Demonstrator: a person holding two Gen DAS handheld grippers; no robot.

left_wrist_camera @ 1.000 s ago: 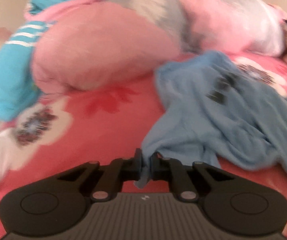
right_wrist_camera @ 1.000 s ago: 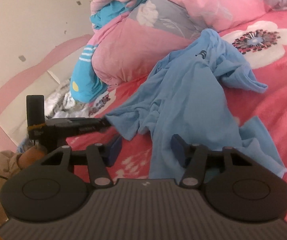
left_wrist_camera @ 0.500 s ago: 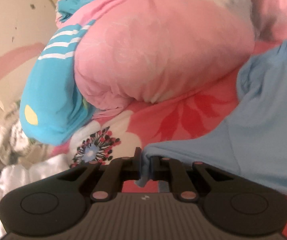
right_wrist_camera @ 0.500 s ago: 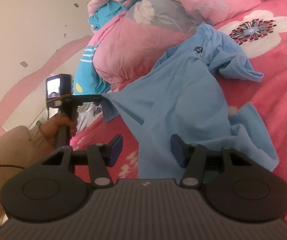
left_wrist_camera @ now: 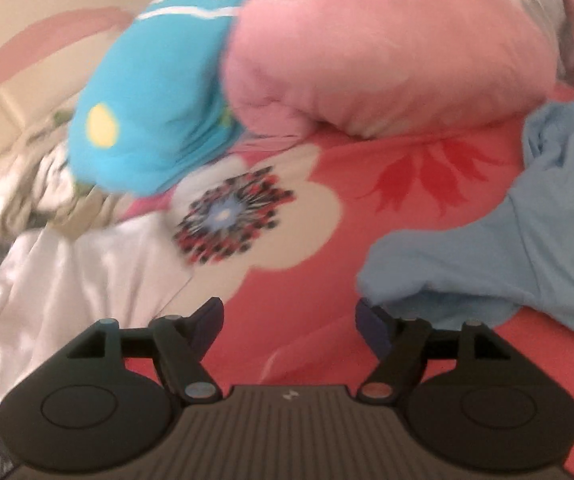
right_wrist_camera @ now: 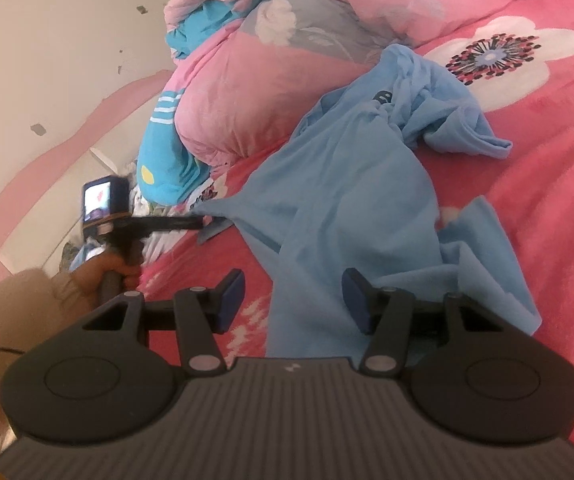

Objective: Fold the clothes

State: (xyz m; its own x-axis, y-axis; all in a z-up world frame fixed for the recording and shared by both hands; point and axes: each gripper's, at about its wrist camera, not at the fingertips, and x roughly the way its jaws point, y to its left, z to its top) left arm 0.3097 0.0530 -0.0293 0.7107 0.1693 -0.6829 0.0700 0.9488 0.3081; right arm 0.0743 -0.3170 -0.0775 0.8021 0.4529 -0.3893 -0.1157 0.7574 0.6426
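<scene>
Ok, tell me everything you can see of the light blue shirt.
The shirt is light blue, thin soft knit by its look, with a small dark mark near its bunched top. It lies unfolded and rumpled on the red floral bedspread, its upper end against the pink duvet, a sleeve flopped out to the right. The near hem lies between the open right tool fingers. In the left wrist view the left tool is open, a corner beside its right finger.
</scene>
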